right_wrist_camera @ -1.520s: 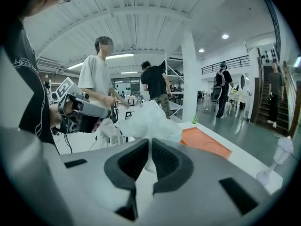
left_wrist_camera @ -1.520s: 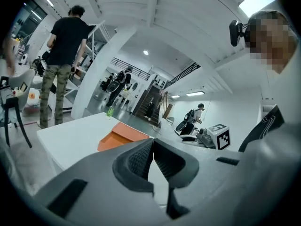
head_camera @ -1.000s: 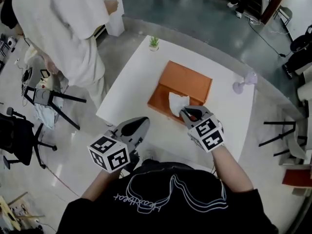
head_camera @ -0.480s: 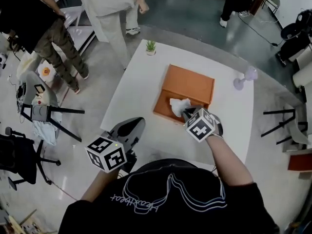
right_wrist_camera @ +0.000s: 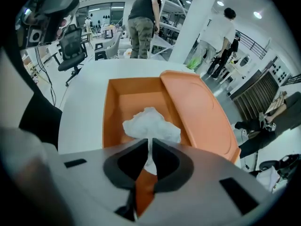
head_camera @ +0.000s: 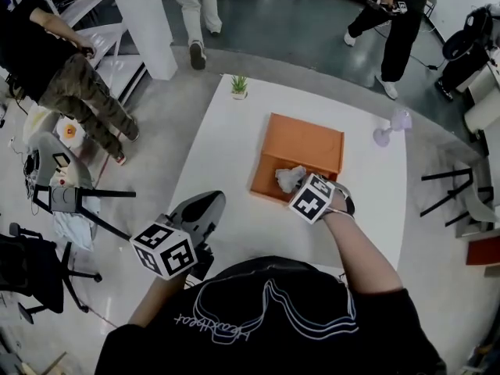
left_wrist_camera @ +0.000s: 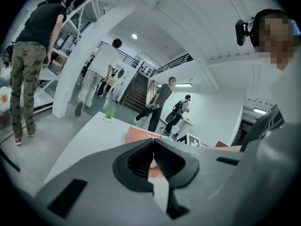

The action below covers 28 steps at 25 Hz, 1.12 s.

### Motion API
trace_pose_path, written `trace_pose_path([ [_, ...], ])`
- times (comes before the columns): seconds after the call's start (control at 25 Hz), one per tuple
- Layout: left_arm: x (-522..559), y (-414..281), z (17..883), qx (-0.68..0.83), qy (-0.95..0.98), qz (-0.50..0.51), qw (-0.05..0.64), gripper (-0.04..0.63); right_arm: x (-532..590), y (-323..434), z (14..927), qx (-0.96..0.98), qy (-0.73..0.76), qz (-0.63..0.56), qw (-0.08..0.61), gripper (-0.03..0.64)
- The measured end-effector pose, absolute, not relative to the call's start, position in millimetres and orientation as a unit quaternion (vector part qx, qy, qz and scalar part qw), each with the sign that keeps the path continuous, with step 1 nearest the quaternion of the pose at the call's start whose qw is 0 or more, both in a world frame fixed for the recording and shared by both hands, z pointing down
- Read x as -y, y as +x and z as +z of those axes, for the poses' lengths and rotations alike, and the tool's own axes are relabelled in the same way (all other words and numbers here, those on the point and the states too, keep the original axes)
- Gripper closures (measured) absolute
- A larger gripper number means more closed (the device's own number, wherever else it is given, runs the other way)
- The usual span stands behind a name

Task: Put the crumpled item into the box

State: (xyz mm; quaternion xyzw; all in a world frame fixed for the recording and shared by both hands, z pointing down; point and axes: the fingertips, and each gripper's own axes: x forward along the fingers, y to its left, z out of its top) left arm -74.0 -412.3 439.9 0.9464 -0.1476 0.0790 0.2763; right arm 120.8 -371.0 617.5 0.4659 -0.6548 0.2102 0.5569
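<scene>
An orange box (head_camera: 264, 180) lies open on the white table (head_camera: 219, 151), its lid (head_camera: 306, 141) folded back on the far side. A crumpled white tissue (head_camera: 290, 178) hangs over the box's open tray, pinched by its lower tail in my right gripper (head_camera: 299, 184). In the right gripper view the tissue (right_wrist_camera: 151, 124) bulges above the jaw tips of my right gripper (right_wrist_camera: 150, 146), over the tray (right_wrist_camera: 123, 102); the jaws are opening but still touch the tail. My left gripper (head_camera: 205, 207) rests shut and empty at the table's near left edge, its tips (left_wrist_camera: 153, 141) together.
A small potted plant (head_camera: 239, 87) stands at the table's far corner and a purple lamp (head_camera: 393, 126) at its right edge. People walk on the floor beyond, by a white pillar (head_camera: 144, 22). Black chairs (head_camera: 74, 200) stand to the left, and a black frame (head_camera: 449, 198) to the right.
My right gripper has carried the tissue a little forward and lower over the box's open tray. The left gripper has stayed put. The people in the background have walked away.
</scene>
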Motion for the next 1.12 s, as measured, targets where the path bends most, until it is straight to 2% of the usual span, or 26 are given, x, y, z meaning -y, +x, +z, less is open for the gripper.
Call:
trace_pose_path([
  [0.12,415.9,-73.5,442.9,0.147,0.945,0.080,0.280,0.589,371.3,122.3,620.3,0.656,0.460,0.217,0.557,0.570],
  [0.24,418.5,-72.0,446.0,0.145,0.944,0.081,0.284,0.589,371.0,120.0,621.1,0.663,0.455,0.230,0.548,0.487],
  [0.36,418.7,-68.4,446.5,0.142,0.944,0.082,0.286,0.589,371.7,119.0,613.6,0.671,0.459,0.229,0.535,0.450],
  [0.52,412.7,-58.1,445.4,0.142,0.944,0.082,0.286,0.589,365.1,119.8,590.6,0.697,0.490,0.241,0.466,0.436],
  [0.72,396.3,-40.2,442.1,0.137,0.945,0.086,0.286,0.589,344.8,118.0,555.7,0.736,0.521,0.263,0.342,0.476],
  [0.96,369.6,-19.9,421.7,0.123,0.949,0.076,0.279,0.589,321.6,100.0,483.9,0.799,0.532,0.208,0.185,0.614],
  [1.12,351.5,-12.7,410.2,0.120,0.955,0.072,0.263,0.589,302.8,91.8,442.1,0.810,0.553,0.163,0.107,0.614],
])
